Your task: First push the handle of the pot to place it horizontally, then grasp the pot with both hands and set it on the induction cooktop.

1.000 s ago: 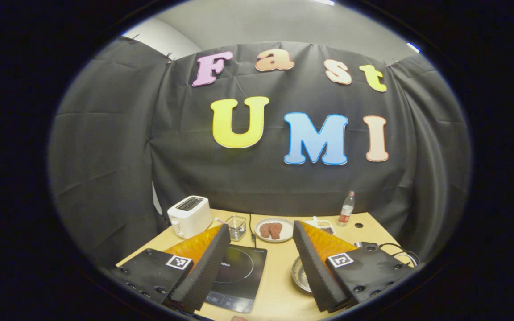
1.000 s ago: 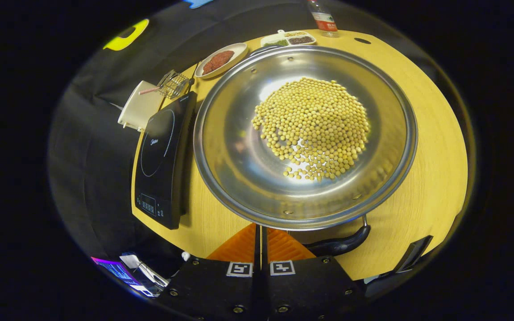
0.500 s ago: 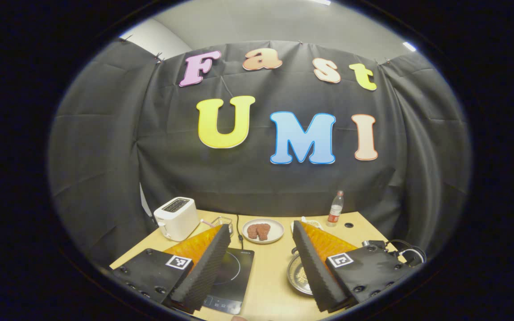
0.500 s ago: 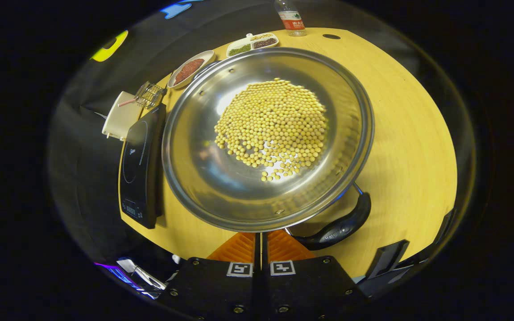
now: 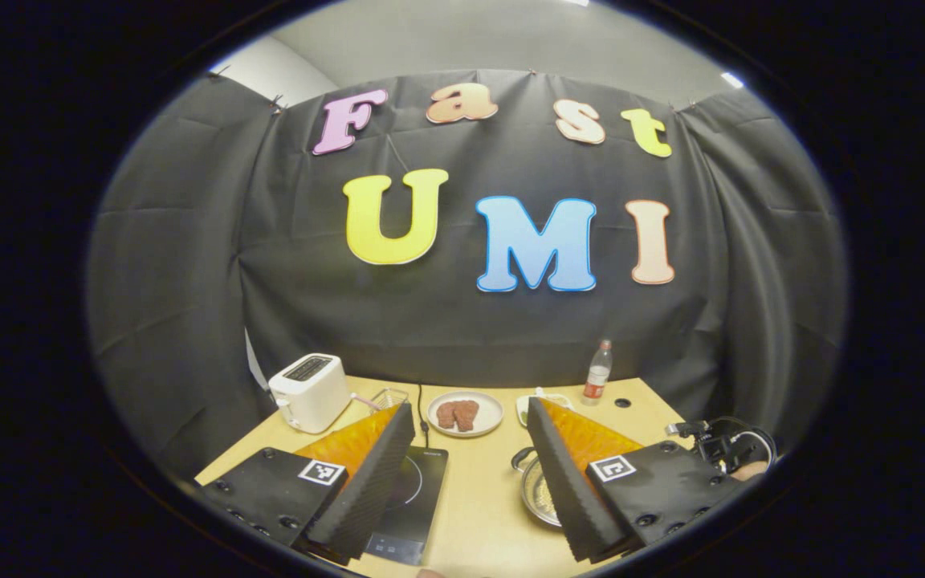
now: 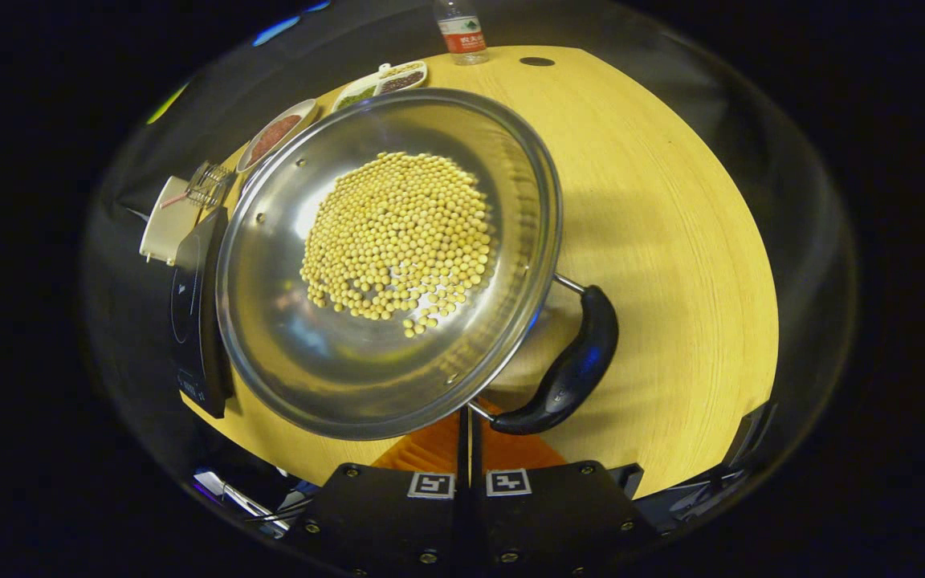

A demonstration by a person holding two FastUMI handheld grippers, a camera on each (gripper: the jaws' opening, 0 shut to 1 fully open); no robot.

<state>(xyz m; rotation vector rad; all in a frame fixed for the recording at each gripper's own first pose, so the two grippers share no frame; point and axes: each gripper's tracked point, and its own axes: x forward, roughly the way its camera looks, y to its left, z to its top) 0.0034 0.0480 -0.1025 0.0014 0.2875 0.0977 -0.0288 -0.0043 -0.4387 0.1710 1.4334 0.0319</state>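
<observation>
Wooden tabletop (image 6: 671, 241): pot (image 6: 382, 265) of beans could be spilled if its handle (image 6: 571, 369) is overpushed by closed right claw (image 6: 469, 437) (left claw (image 5: 470, 474) apart).

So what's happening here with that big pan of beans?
A person works a gripper in each hand at a wooden table. The right gripper, jaws together, is low at the near edge of a steel pot of yellow beans, beside its black handle. The left gripper hangs open farther back. The pot sits on the table next to the induction cooktop, not on it yet.
</observation>
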